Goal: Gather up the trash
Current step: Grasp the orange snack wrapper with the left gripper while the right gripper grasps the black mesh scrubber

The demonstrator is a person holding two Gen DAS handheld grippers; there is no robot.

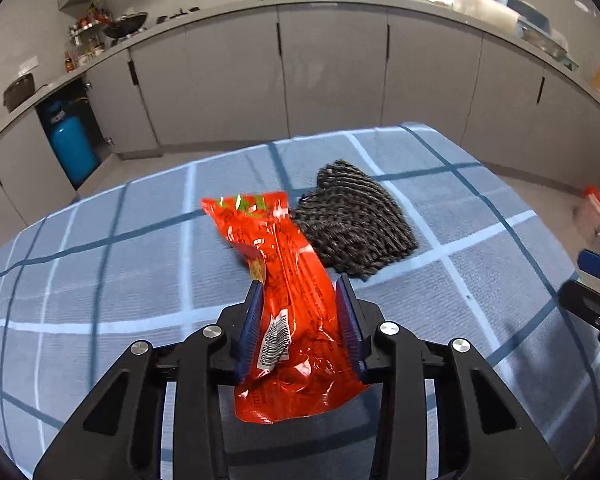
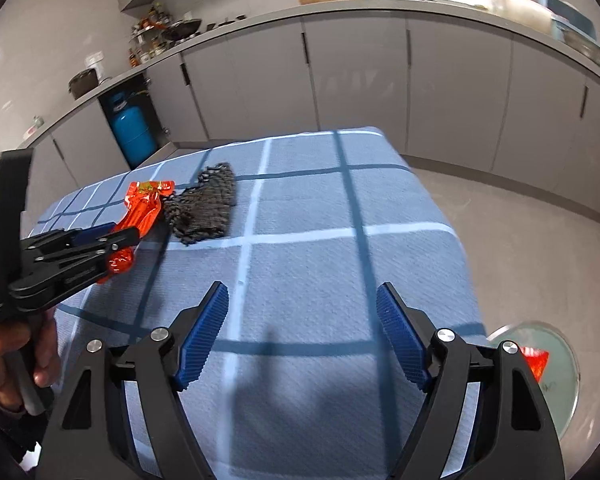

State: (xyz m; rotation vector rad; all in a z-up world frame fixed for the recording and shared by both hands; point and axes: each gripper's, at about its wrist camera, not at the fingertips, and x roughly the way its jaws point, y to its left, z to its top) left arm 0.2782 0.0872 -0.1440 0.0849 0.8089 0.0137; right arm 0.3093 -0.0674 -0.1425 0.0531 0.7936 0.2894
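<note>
My left gripper (image 1: 300, 286) is shut on a red snack wrapper (image 1: 288, 280) and holds it above the blue checked tablecloth (image 1: 100, 280). The wrapper sticks out past the blue pads towards a dark knitted cloth (image 1: 356, 220) lying on the table. In the right wrist view the left gripper (image 2: 116, 232) with the wrapper (image 2: 142, 208) is at the left, beside the dark cloth (image 2: 204, 208). My right gripper (image 2: 304, 296) is open and empty over the near middle of the tablecloth (image 2: 320, 260).
A round bin (image 2: 540, 364) with a clear liner and some red trash inside stands on the floor at the table's right. Grey kitchen cabinets (image 1: 332, 72) run along the back. A blue gas cylinder (image 1: 72, 148) stands in an open cabinet at the left.
</note>
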